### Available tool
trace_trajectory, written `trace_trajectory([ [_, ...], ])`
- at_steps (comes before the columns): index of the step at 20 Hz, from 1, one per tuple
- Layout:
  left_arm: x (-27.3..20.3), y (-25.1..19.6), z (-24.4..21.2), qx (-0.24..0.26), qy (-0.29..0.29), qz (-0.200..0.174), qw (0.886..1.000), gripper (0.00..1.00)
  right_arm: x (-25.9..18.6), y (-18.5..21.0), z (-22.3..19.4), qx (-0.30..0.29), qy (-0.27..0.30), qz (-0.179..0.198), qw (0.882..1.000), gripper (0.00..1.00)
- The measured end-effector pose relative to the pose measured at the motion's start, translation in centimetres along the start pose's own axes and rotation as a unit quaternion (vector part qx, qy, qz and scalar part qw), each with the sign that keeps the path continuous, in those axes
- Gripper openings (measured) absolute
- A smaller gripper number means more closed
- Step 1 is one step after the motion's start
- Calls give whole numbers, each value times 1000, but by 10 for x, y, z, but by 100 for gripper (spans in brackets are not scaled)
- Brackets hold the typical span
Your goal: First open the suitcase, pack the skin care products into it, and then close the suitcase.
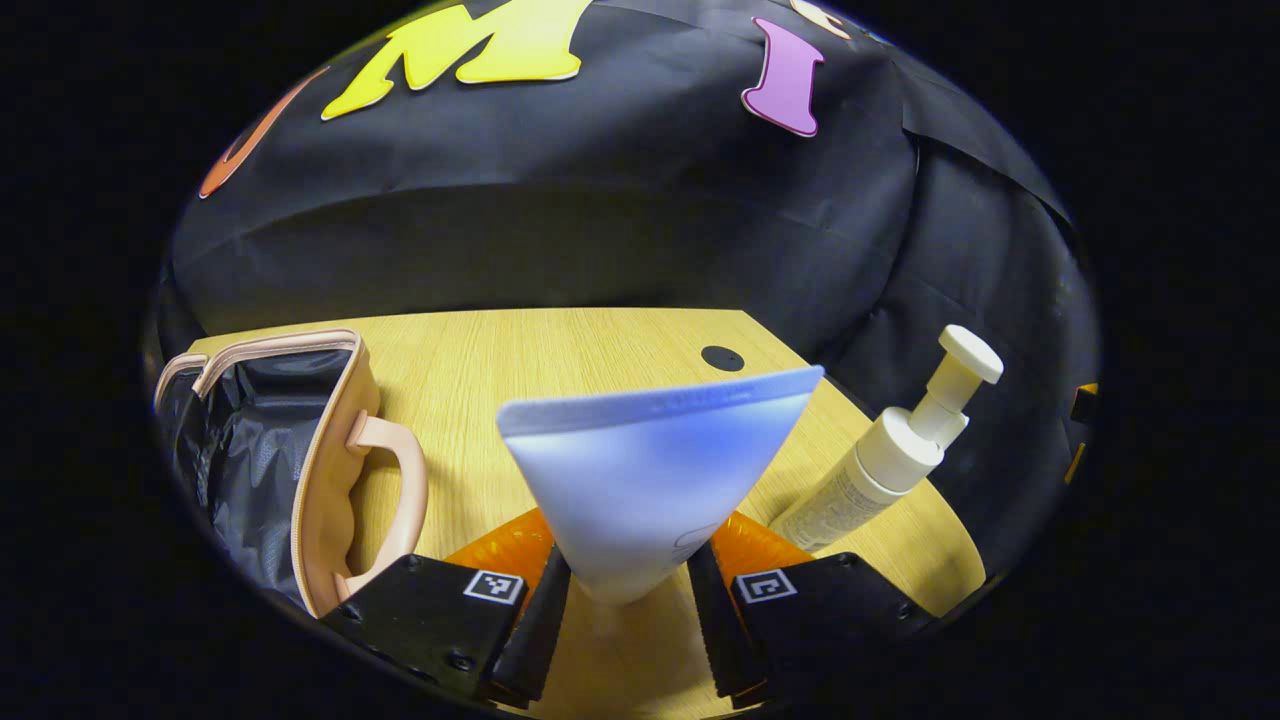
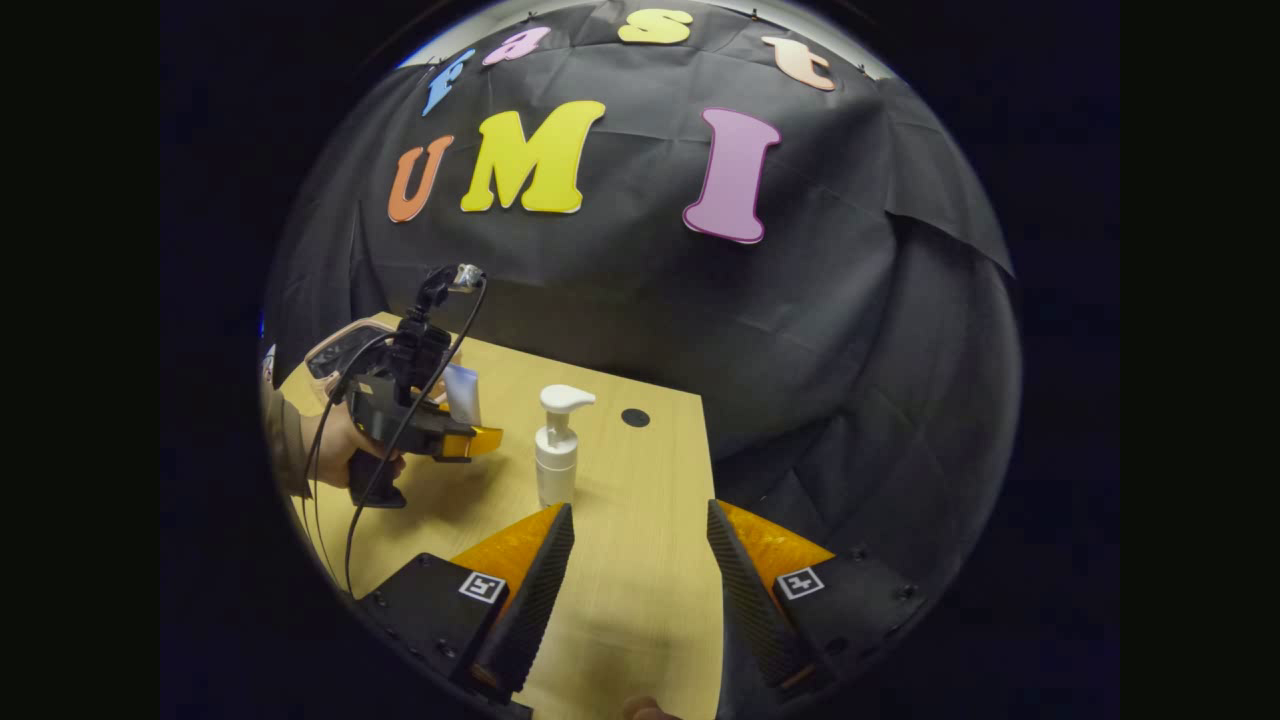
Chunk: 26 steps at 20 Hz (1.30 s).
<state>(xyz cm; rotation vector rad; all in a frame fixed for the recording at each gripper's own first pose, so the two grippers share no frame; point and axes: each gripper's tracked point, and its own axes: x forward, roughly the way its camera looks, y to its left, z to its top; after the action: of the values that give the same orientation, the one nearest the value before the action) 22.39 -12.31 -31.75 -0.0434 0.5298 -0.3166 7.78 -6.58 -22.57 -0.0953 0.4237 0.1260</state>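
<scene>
Left hand-held gripper (image 1: 628,610) clamps both fingers on the blue tube (image 1: 655,470), held above the tabletop (image 1: 520,360) beside the open suitcase (image 1: 270,450). Right hand-held gripper (image 2: 640,580) spread wide, grasping nothing; pump bottle (image 2: 557,440) stands ahead

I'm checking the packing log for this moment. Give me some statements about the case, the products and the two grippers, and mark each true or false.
1. The left gripper grips a pale blue tube. True.
2. The suitcase is zipped shut. False: it lies open, its dark lining showing.
3. The white pump bottle stands upright on the table. True.
4. The right gripper holds the pump bottle. False: its jaws are open and empty, the bottle farther off.
5. The tube already lies inside the suitcase. False: it is held above the table, beside the case.
</scene>
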Motion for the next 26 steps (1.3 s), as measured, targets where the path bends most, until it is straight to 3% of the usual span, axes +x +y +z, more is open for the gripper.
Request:
trace_trajectory([
  [1, 0, 0, 0, 4, 2, 2, 1000, 69, 3, 4, 0, 2, 0, 7, 1000, 80],
  [2, 0, 0, -1, 10, 4, 4, 1000, 58, 6, 8, -2, 3, 2, 14, 1000, 79],
  [6, -17, -6, 0, -4, 4, -7, 1000, 50, 27, 28, 4, 20, 0, 45, 999, 80],
  [11, -66, -9, 15, -3, -11, -17, 1000, 46, 83, 52, 18, 47, -9, 63, 997, 79],
  [12, -77, -7, 16, -5, -10, -15, 1000, 53, 95, 60, 18, 46, -9, 66, 997, 80],
  [13, -91, -6, 17, -7, -9, -12, 1000, 45, 106, 65, 15, 40, -5, 66, 997, 80],
  [15, -118, -3, 19, -6, -11, -9, 1000, 44, 122, 77, 8, 33, 0, 69, 997, 80],
  [18, -168, 13, 16, 2, -8, 7, 1000, 44, 144, 85, -9, 28, 18, 49, 998, 77],
  [21, -205, 33, 9, -30, -2, 20, 999, 44, 151, 87, -19, 44, 35, 32, 998, 69],
  [26, -252, 84, 9, -56, -1, 51, 997, 44, 162, 93, -23, 52, 32, 11, 998, 62],
])
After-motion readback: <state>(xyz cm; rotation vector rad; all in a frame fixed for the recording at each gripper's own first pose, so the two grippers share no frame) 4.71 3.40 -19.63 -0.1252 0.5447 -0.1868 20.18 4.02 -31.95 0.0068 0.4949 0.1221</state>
